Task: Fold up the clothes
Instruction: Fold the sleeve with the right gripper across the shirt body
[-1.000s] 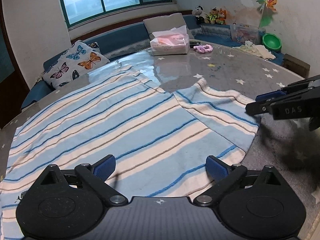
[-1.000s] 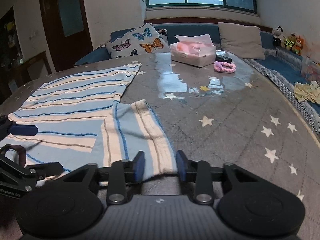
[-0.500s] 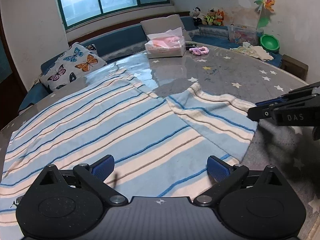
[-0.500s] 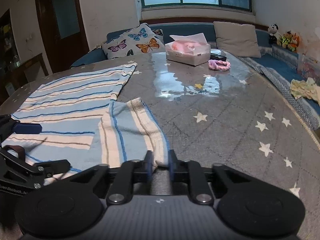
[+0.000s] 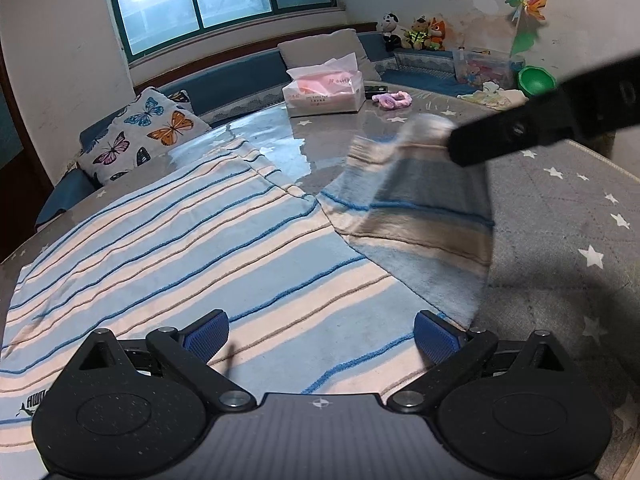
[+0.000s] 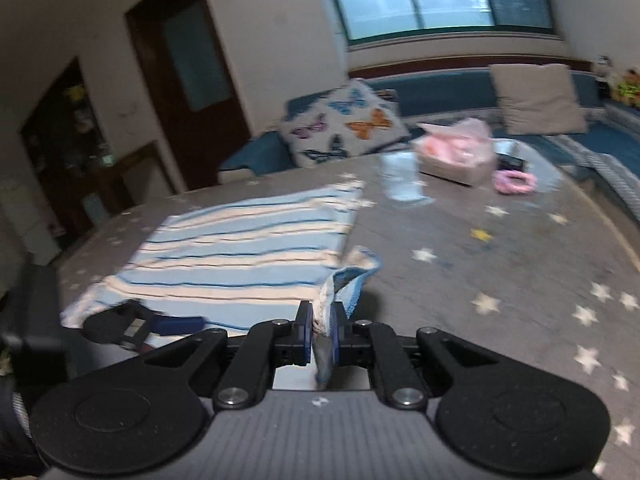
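A blue-and-cream striped sweater [image 5: 200,248] lies flat on the grey star-print table [image 5: 560,220]. Its right sleeve [image 5: 420,208] is lifted off the table by its cuff. My right gripper [image 6: 321,320] is still closing, its pads pressed on the cuff of the sleeve [image 6: 352,280]; in the left wrist view the right gripper [image 5: 456,148] comes in from the right. My left gripper [image 5: 320,332] is open just above the sweater's near edge, with nothing between its fingers. In the right wrist view the left gripper [image 6: 160,326] shows at the lower left, over the sweater [image 6: 240,248].
A tissue box [image 5: 324,92] and a pink scrunchie [image 5: 392,100] sit at the table's far side. A butterfly cushion [image 5: 148,136] and a beige pillow [image 5: 320,48] rest on the blue bench behind. A green bowl [image 5: 536,80] and toys stand at the far right.
My right gripper has shut on the sleeve cuff and risen, lifting the sleeve off the table. The left gripper has stayed open over the sweater's near edge.
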The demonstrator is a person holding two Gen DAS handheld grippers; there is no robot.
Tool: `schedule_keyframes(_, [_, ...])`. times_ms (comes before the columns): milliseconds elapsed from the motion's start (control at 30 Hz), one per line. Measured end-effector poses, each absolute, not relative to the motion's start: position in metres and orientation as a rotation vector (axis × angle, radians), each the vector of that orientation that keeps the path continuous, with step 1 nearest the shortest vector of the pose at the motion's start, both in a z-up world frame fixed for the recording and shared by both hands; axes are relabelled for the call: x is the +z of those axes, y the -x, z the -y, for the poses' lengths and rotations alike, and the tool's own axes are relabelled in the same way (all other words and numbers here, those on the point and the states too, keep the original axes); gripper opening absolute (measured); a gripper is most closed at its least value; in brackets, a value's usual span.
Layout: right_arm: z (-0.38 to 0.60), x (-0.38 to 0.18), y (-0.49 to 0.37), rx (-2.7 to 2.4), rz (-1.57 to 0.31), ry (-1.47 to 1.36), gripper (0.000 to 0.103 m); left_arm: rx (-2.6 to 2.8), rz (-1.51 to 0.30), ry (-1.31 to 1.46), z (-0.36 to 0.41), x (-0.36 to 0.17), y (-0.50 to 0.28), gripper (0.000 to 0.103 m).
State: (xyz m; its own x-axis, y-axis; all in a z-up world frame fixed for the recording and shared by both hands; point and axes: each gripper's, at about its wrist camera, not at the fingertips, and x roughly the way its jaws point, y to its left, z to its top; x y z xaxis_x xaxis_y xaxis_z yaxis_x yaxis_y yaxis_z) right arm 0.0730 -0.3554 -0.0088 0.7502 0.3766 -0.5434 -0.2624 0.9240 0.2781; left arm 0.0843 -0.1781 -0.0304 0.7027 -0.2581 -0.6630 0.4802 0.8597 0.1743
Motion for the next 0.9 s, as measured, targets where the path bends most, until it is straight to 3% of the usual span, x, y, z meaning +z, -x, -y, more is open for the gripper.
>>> schedule_keyframes(300, [0.31,-0.015,-0.088,0.564,-0.649,-0.192,0.009,-0.324,-0.681,-0.334,0.153,-0.022,-0.071,0.101])
schedule_keyframes(433, [0.299,-0.028,-0.096,0.635,-0.686,-0.226,0.018,-0.26,-0.681,-0.32,0.132,-0.014,-0.063,0.103])
schedule_keyframes(900, [0.316,-0.067,-0.096,0.575,-0.823,-0.11,0.018,-0.155,-0.66,-0.291,0.115,0.002,-0.071,0.103])
